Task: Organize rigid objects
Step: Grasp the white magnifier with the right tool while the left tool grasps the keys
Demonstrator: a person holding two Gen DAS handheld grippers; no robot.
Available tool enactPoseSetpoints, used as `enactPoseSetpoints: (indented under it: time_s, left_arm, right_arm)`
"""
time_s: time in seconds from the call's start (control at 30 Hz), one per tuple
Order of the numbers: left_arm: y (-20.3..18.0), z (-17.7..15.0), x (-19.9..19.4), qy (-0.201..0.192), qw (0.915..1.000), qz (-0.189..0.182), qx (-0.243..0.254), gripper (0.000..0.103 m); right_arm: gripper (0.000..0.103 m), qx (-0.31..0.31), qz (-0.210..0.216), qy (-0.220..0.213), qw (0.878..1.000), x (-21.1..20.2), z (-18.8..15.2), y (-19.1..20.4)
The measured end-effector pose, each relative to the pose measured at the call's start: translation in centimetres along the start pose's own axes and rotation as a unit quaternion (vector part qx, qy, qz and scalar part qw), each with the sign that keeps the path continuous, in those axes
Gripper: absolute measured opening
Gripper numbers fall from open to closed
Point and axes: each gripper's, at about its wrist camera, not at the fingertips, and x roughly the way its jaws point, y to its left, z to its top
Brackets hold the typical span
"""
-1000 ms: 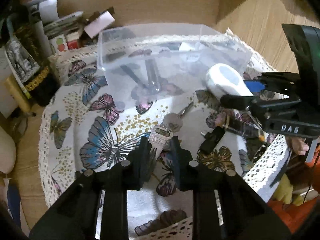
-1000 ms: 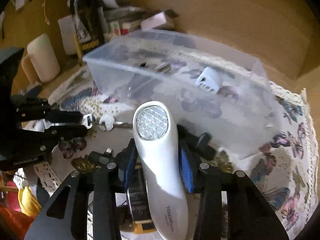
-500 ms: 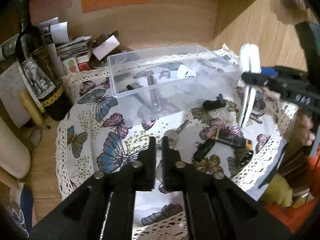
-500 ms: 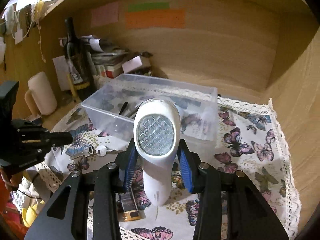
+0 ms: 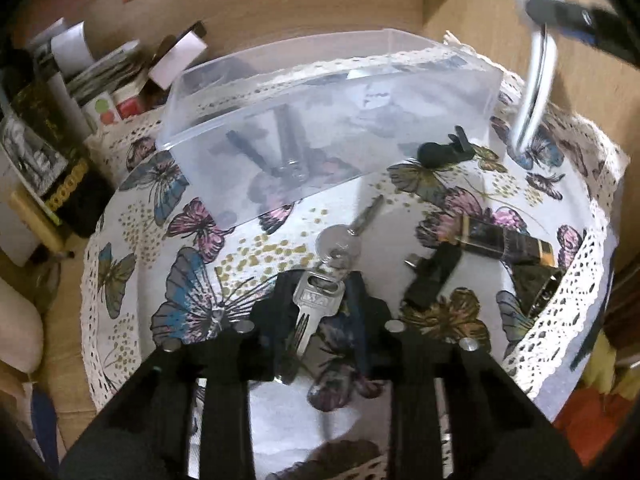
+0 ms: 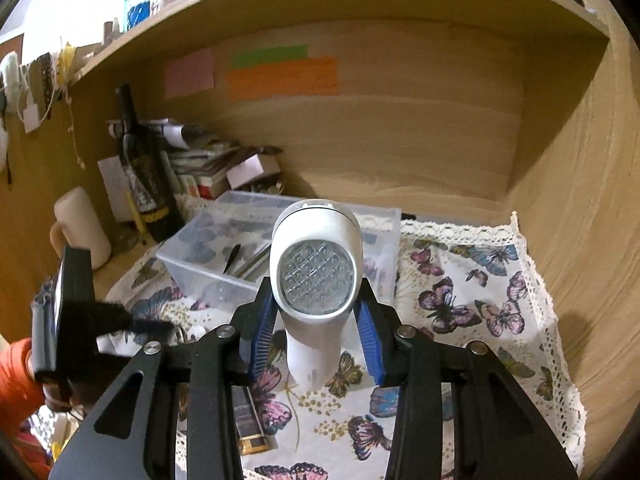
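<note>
The white plastic handheld device with a round metal-mesh face (image 6: 316,276) hangs above the butterfly-print tablecloth (image 6: 472,292), clamped in the right gripper (image 6: 316,344), near the clear plastic box (image 5: 320,120). The left gripper (image 5: 320,308), jaws just opening, straddles a silver key (image 5: 316,308), apparently without pressing it.

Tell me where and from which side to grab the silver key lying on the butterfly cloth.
Grip the silver key by its wide flat head, coming down from above with one finger on each long edge. It lies flat on the cloth, so only the edges offer purchase. The left gripper already straddles it, its jaws having just been opening. The ring probably comes along.
</note>
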Motion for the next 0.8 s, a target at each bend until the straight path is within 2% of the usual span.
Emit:
enactPoseSetpoints:
  time_s: [0.07, 0.17, 0.4, 0.6, 0.8]
  left_arm:
    - [-0.3, 0.0, -0.2, -0.003, 1.0, 0.0, -0.001, 0.027]
    - [0.1, 0.1, -0.9, -0.009, 0.9994, -0.022, -0.026, 0.027]
    - [0.7, 1.5, -5.8, -0.074, 0.9955, -0.032, -0.05, 0.027]
    - [1.7, 3.4, -9.9, -0.138, 0.9875, -0.035, -0.069, 0.026]
    - [4.0, 5.6, -11.6, -0.176, 0.9778, -0.049, -0.102, 0.026]
  right_arm:
    - [0.035, 0.003, -0.002, -0.006, 1.0, -0.3, 0.3, -0.2]
    - [0.035, 0.007, -0.001, -0.014, 1.0, -0.6, 0.7, -0.4]
    - [0.035, 0.004, -0.004, -0.039, 0.999, -1.4, 1.7, -0.5]
    - [0.035, 0.01, -0.004, -0.066, 0.998, -1.8, 3.2, -0.9]
    - [0.035, 0.009, -0.011, -0.087, 0.996, -1.4, 5.0, -1.4]
